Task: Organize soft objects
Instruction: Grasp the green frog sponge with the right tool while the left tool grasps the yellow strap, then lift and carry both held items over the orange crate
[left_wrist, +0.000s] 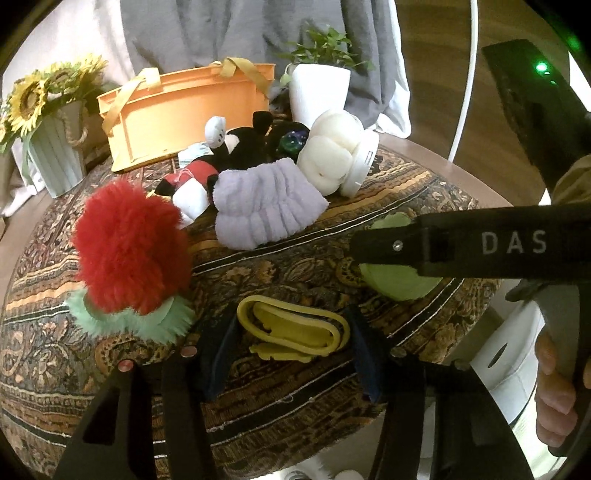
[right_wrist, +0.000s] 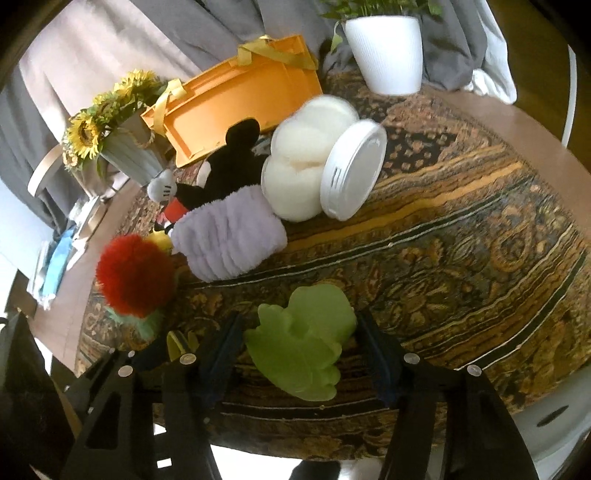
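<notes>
A round table wears a woven cloth (right_wrist: 461, 236) patterned in gold, brown and black paisley bands. On it lie a fluffy red pom-pom with a mint-green fringe (left_wrist: 129, 254), a ribbed lilac plush band (left_wrist: 264, 205), a cream knotted cushion (right_wrist: 299, 170), a black, white and red mouse plush toy (right_wrist: 229, 162), a lime-green soft piece (right_wrist: 306, 350) and a yellow folded strip (left_wrist: 295, 332); behind stand an orange plastic basket with yellow ribbon handles (left_wrist: 184, 110), a white ribbed pot of green leaves (right_wrist: 388, 51) and yellow sunflowers (left_wrist: 33, 96)

The right claw's arm (left_wrist: 480, 245) covers the middle of the green soft piece (left_wrist: 397, 282); the mouse plush (right_wrist: 229, 166) lies half behind the lilac cloth (right_wrist: 229, 240).
</notes>
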